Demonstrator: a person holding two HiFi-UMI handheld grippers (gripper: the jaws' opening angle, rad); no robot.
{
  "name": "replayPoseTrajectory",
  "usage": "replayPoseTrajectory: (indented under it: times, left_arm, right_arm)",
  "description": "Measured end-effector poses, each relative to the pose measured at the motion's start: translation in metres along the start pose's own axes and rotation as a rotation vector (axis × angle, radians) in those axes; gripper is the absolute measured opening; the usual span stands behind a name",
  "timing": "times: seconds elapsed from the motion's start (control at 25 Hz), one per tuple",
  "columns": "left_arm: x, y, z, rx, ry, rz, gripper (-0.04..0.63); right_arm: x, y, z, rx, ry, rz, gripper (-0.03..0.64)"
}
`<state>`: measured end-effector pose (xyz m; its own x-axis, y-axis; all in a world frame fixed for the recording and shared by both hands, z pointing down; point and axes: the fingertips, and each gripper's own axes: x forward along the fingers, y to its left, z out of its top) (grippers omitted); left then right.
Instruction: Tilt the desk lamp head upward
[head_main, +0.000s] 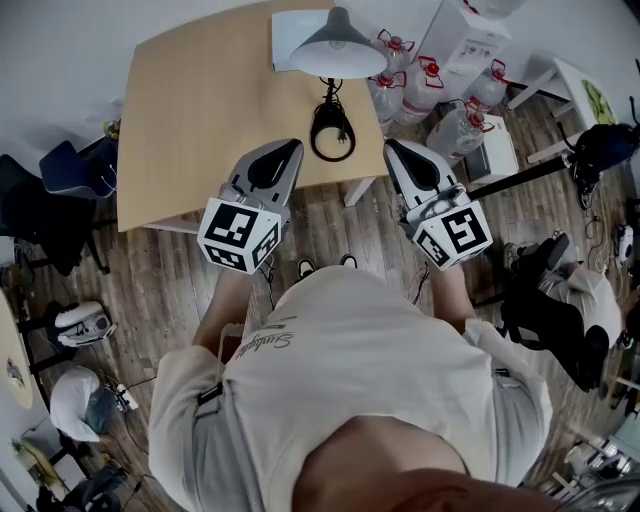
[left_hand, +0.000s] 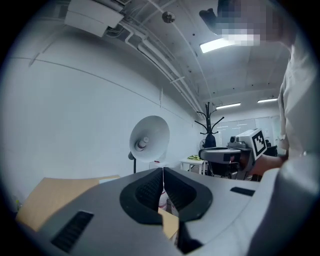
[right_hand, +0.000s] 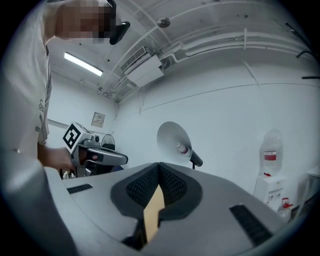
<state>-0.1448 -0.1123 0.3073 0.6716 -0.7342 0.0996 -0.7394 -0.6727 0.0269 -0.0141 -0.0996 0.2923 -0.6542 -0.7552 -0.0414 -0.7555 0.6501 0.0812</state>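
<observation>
1. Left gripper (head_main: 288, 152): jaws clenched tip to tip, nothing between them, touching nothing, held at the table's (head_main: 190, 120) near edge.
2. Right gripper (head_main: 393, 150): jaws likewise pressed together and empty, level with the left gripper and apart from it.
3. Lamp (head_main: 337, 45): stands on the table ahead of both grippers, well beyond their tips. Its coiled cable (head_main: 332, 130) lies between the two tips.
4. Jugs (head_main: 420, 85): red-capped, clustered on the floor ahead and right of the right gripper. How full they are cannot be told.

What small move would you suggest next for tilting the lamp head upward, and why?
Probably open the right gripper and bring it forward toward the lamp head. Both it and the left gripper are shut, empty and well short of the lamp, hovering by the desk's near edge.
</observation>
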Motion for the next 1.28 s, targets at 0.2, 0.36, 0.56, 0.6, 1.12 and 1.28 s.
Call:
replayPoseTrajectory:
  times: [0.2,0.36,0.56,0.6,1.12,1.28]
  left_arm:
    - [0.0,-0.004,0.004,-0.042,-0.022,0.011,0.015]
    - [0.002,-0.003,0.002,-0.042,-0.022,0.033,0.015]
    - [-0.003,0.007,-0.002,-0.047,-0.016,0.079,0.015]
    - [-0.004,0.008,-0.003,-0.048,-0.015,0.084,0.015]
    - [-0.007,0.02,-0.027,-0.091,-0.007,0.114,0.015]
    - [-0.004,0.03,-0.025,-0.077,-0.011,0.11,0.015]
  right_arm:
    - [0.003,0.001,0.002,-0.093,0.001,0.019,-0.005]
    - [0.008,-0.002,0.001,-0.083,-0.006,0.04,-0.005]
    - [0.013,-0.007,0.002,-0.059,-0.02,0.061,-0.005]
    - [0.014,-0.007,0.002,-0.059,-0.018,0.066,-0.005]
    - [0.023,-0.004,-0.012,-0.075,0.011,0.094,-0.005]
    - [0.031,-0.002,-0.016,-0.08,0.027,0.102,-0.005]
